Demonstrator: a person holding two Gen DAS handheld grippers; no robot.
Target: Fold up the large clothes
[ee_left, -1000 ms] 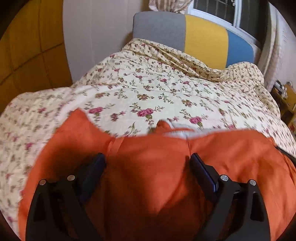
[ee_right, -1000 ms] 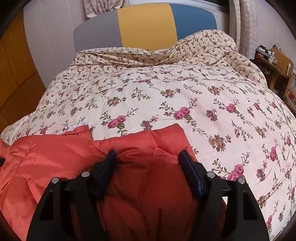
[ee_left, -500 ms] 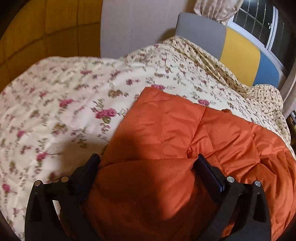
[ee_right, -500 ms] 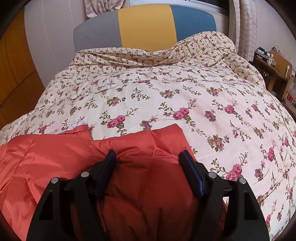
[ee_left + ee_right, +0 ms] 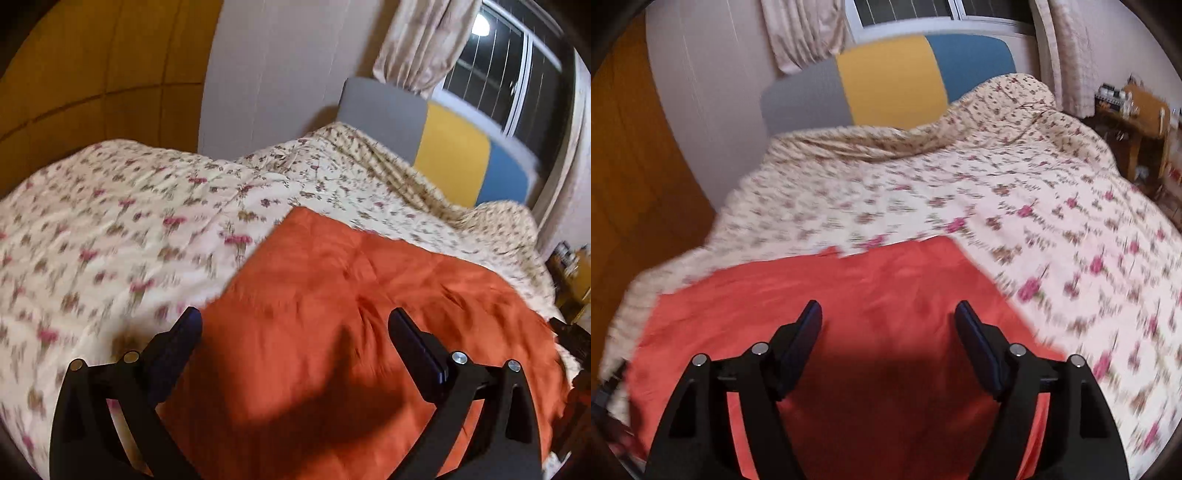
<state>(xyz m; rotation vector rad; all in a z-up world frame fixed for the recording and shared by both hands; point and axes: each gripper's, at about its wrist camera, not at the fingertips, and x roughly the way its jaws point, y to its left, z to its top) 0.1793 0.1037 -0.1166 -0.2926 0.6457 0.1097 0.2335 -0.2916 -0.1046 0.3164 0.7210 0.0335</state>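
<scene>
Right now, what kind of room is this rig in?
Almost certainly a home bedroom: a bed under a floral quilt, a padded headboard in grey, yellow and blue, and a curtained window behind it.

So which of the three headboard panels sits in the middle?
The yellow panel. It stands between the grey panel on one side and the blue panel on the other, above the floral quilt.

Black tongs [image 5: 294, 325], [image 5: 888, 317] with dark-blue pads [image 5: 413, 343] and silver screws.
</scene>
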